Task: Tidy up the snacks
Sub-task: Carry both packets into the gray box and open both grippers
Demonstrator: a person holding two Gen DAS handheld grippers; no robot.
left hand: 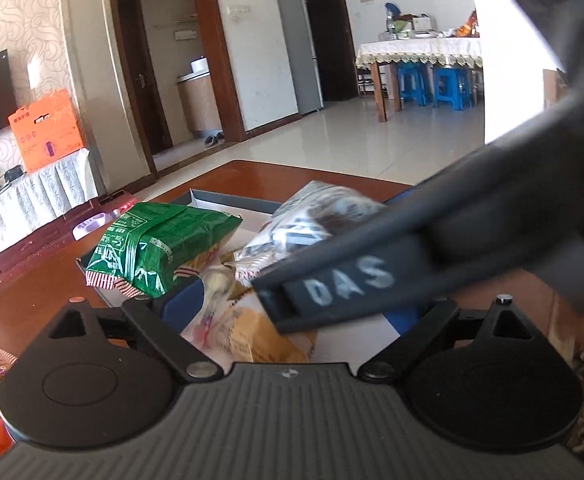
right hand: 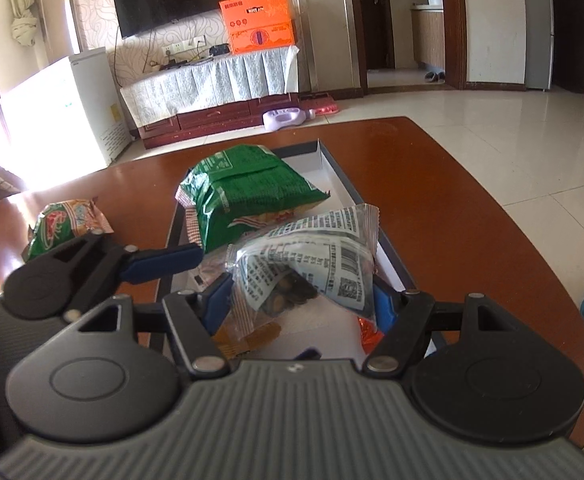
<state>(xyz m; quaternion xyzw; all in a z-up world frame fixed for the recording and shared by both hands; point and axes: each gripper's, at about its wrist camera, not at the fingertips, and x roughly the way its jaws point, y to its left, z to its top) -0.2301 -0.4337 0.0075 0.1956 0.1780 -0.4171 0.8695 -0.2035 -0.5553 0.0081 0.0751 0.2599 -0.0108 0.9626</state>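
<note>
A shallow white box with a dark rim [right hand: 333, 168] lies on the brown table. Inside it rest a green snack bag [right hand: 248, 196], a yellow packet [left hand: 260, 332] and an orange packet [right hand: 367, 334]. My right gripper [right hand: 301, 300] is shut on a clear packet with a printed label [right hand: 315, 264], holding it just above the box's near end. My left gripper [left hand: 288, 312] stands open over the yellow packet, its pads apart from it. In the left wrist view the right gripper's dark body [left hand: 411, 264] crosses in front, with the clear packet [left hand: 311, 220] beyond it.
A loose green and orange snack bag [right hand: 68, 224] lies on the table [right hand: 451, 220] left of the box. Bare table surrounds the box on the right. Beyond the table's far edge stand a cloth-draped TV unit [right hand: 212, 80] and an orange carton [right hand: 258, 20].
</note>
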